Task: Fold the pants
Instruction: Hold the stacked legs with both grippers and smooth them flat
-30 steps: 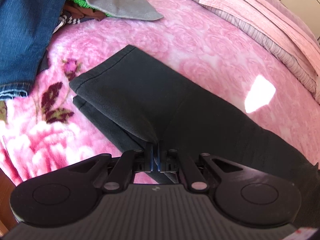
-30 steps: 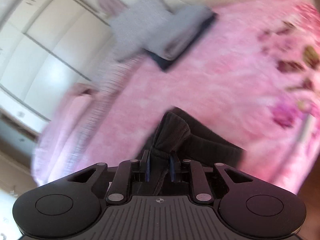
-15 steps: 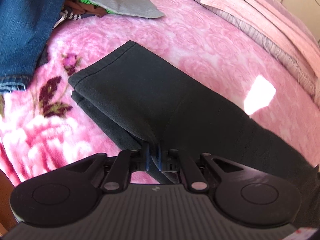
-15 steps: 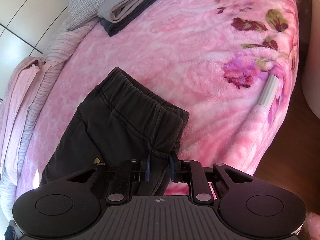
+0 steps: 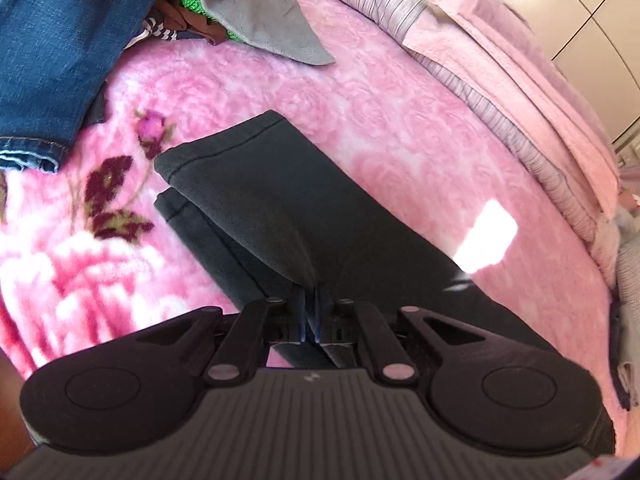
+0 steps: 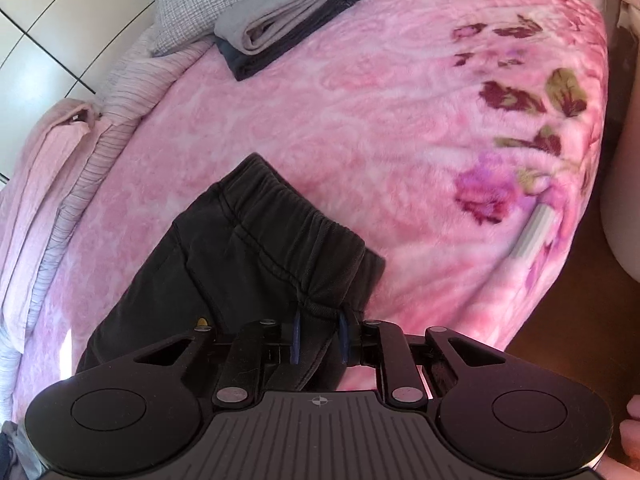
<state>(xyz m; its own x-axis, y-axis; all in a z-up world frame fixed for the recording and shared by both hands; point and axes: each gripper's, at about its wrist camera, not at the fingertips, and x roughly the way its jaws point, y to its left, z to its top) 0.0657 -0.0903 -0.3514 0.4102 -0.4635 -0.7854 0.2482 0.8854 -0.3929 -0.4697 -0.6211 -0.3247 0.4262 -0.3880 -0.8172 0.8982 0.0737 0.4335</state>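
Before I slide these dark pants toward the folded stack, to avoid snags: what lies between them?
Only bare pink blanket between the dark pants and the folded stack, in the right wrist view.

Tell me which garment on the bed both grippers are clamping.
The dark grey pants: left gripper pinches a leg, right gripper the waistband. The blue jeans lie untouched, apart.

Both grippers are black with ribbed grey bodies, round side lobes, silver pivot screws and blue-edged fingers (image 6: 295, 334).
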